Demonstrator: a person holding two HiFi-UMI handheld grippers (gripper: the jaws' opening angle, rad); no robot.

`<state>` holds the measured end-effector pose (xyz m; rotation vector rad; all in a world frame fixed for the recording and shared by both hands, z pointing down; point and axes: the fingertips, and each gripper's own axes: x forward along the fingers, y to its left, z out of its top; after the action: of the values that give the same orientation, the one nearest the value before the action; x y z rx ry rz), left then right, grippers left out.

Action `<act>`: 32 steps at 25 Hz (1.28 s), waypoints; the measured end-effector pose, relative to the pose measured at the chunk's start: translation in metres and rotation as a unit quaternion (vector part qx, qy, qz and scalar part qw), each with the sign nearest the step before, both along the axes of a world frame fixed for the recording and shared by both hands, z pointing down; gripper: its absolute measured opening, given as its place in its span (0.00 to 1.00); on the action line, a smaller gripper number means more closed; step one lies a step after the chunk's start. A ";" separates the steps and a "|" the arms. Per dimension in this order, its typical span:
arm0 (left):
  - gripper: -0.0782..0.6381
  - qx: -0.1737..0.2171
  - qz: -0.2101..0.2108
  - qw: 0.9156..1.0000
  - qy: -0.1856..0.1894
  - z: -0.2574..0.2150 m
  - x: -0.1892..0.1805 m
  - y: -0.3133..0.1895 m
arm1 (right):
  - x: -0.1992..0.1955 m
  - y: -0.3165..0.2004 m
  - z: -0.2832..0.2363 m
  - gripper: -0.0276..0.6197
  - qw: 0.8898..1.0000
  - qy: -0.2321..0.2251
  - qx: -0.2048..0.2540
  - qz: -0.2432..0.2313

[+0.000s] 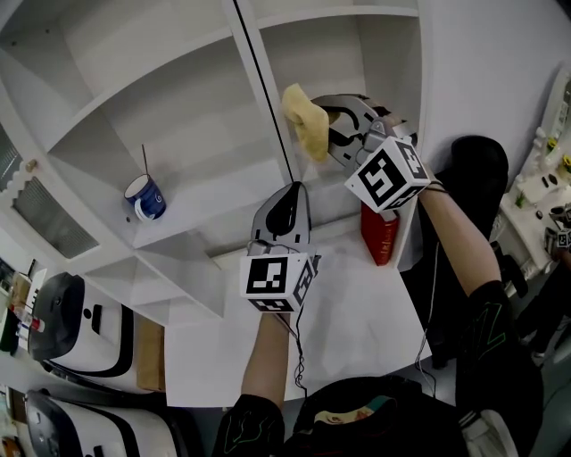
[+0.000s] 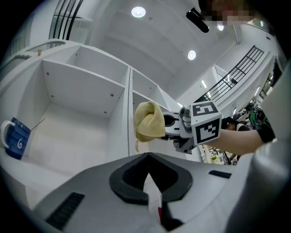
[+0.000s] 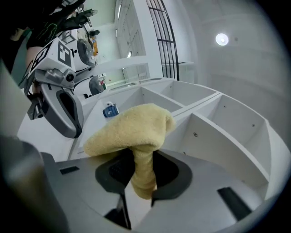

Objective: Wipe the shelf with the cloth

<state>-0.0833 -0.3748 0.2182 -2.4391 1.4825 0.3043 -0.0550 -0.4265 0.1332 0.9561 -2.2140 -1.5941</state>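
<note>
With our right tongs (image 3: 136, 191) clamped on the yellow cloth (image 3: 132, 129), held just beside the upright divider of the shelf (image 1: 178, 152), and our left tongs (image 2: 151, 179) closed on nothing, we should press the bunched pad flat and sweep evenly.

mug (image 1: 144, 198) in left shelf (image 1: 205, 143) bay | cloth (image 1: 306, 120) right of divider (image 1: 264, 85) | book (image 1: 379, 234) below cloth

Bright, even light from round ceiling lamps (image 2: 138, 12); the white shelf (image 1: 201, 147) shows soft shadows; both gripper views bend strongly and darken at the edges.
</note>
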 end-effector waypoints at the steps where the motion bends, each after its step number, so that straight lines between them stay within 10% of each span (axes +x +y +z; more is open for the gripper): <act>1: 0.11 0.000 0.001 1.000 0.000 0.000 0.001 -0.001 | 0.004 -0.002 0.002 0.20 1.000 0.002 0.000 0.006; 14: 0.11 -0.006 0.001 1.000 -0.007 0.007 0.000 0.004 | 0.003 -0.065 0.045 0.20 0.987 0.105 -0.066 0.101; 23: 0.11 -0.016 0.000 1.000 -0.003 0.020 -0.008 0.009 | -0.024 -0.096 0.082 0.20 0.962 0.243 -0.044 0.119; 32: 0.11 -0.026 0.005 1.000 0.011 0.031 -0.014 0.009 | -0.031 -0.083 0.093 0.20 0.949 0.284 -0.042 0.128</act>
<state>-0.0974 -0.3660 0.2489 -2.4919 1.5068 0.3002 -0.0859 -0.5091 0.2265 0.6221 -1.6723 -1.4151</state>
